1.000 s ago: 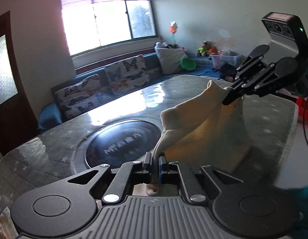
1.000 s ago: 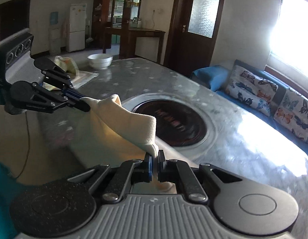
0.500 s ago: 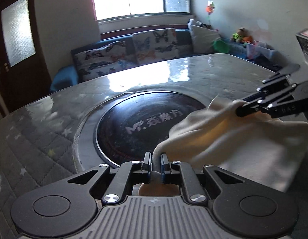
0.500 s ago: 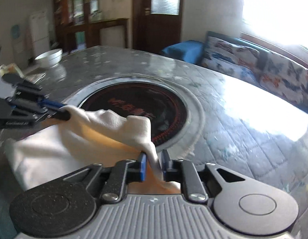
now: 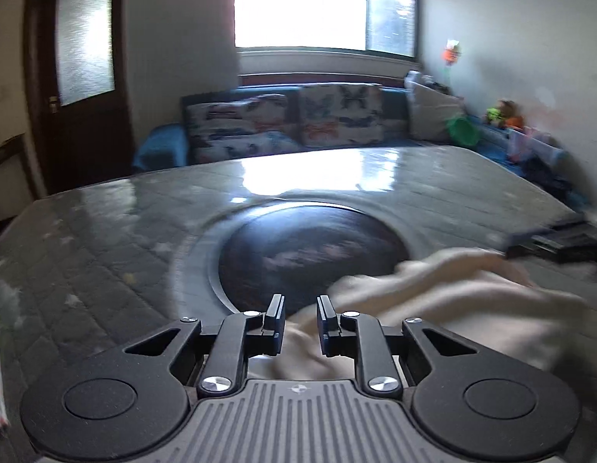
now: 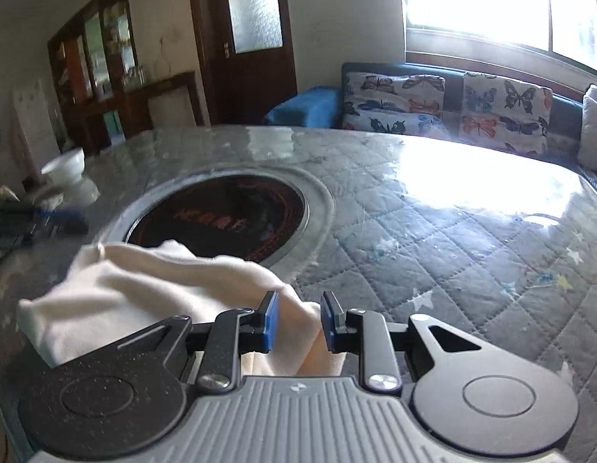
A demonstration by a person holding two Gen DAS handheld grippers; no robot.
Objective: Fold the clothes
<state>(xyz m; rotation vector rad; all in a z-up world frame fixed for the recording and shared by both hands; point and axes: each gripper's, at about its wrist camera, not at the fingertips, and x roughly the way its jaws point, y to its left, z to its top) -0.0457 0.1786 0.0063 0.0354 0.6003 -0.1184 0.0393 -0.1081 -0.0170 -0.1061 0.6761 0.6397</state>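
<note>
Closest to me, my left gripper (image 5: 300, 316) has its jaws a little apart, having just been opening; the cream cloth (image 5: 452, 308) lies in the gap between them, but the pads do not press on it. My right gripper (image 6: 296, 320) is the same: jaws slightly parted after just opening, the cloth's near corner (image 6: 298, 332) between the blue pads (image 6: 270, 320), loose. The cloth itself lies rumpled on the quilted grey table (image 6: 452, 250), its far edge overlapping the rim of the round dark inset (image 6: 229, 216) in the table's middle. From the right wrist view I see the left gripper blurred at the left edge, just beyond the cloth. Further off on the table stands a white bowl (image 6: 65, 164). Behind the table runs a sofa with butterfly cushions (image 5: 337, 119) under a bright window (image 5: 321, 4), and a dark door (image 5: 82, 88) stands to the left.
</note>
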